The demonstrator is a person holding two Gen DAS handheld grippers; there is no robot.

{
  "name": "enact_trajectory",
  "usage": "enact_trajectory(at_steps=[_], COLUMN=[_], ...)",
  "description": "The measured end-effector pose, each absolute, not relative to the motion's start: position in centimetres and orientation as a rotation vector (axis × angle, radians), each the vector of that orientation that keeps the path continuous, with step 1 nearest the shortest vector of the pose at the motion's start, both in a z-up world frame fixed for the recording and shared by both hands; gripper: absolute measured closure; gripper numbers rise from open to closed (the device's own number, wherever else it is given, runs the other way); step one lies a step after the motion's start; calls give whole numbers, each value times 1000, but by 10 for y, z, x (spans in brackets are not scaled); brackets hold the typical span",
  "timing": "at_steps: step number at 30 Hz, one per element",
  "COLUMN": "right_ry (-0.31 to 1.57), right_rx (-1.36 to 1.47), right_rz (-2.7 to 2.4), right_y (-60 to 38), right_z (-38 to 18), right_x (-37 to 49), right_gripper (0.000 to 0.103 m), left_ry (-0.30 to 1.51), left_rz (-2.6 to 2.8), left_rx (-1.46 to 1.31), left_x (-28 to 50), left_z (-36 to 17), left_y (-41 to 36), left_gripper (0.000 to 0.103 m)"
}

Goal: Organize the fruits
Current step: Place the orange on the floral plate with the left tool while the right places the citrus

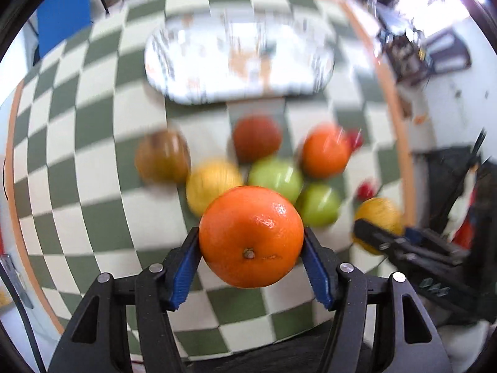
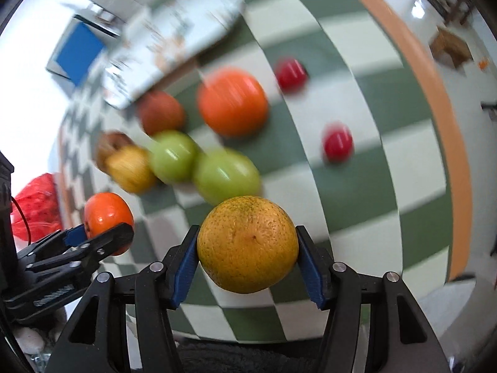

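My left gripper (image 1: 251, 242) is shut on a bright orange mandarin (image 1: 251, 236) and holds it above the checkered cloth. My right gripper (image 2: 247, 245) is shut on a yellow-green orange (image 2: 247, 244), also lifted. Each shows in the other's view: the right gripper (image 1: 385, 236) with its yellow fruit (image 1: 380, 214), the left gripper (image 2: 93, 236) with its mandarin (image 2: 107, 214). On the cloth lie two green apples (image 1: 276, 177) (image 1: 318, 203), a yellow fruit (image 1: 211, 183), a brown fruit (image 1: 163, 155), a dark red fruit (image 1: 256, 138), an orange (image 1: 324, 150). A patterned white tray (image 1: 239, 59) lies beyond.
Two small red fruits (image 2: 290, 73) (image 2: 338, 143) lie right of the pile. The green-and-white checkered cloth (image 1: 93, 155) has an orange border (image 2: 435, 93). A red bag (image 2: 37, 208) sits off the table's left. A blue panel (image 1: 62, 9) stands at the far left.
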State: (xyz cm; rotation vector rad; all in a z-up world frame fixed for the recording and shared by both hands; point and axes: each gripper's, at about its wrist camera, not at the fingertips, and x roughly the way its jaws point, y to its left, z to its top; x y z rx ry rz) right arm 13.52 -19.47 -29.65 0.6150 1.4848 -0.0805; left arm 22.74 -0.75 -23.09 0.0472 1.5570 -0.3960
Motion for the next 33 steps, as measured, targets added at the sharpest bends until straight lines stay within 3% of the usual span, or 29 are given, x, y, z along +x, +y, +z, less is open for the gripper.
enact_trajectory(at_steps=[5, 15, 24, 33], right_ry=[1394, 1362, 1388, 1417], right_rx=[581, 386, 308, 301], right_rz=[-19, 27, 83, 149], right_y=[-203, -194, -190, -185], right_z=[-269, -323, -354, -355], right_x=[221, 382, 431, 446], right_gripper=[41, 42, 42, 41], left_ry=[1479, 1582, 1695, 1720], left_rz=[-329, -170, -149, -145], left_rx=[-42, -163, -280, -214], left_x=[309, 436, 467, 473], left_z=[-202, -289, -327, -335], left_y=[-27, -42, -39, -48], left_gripper=[43, 43, 43, 42])
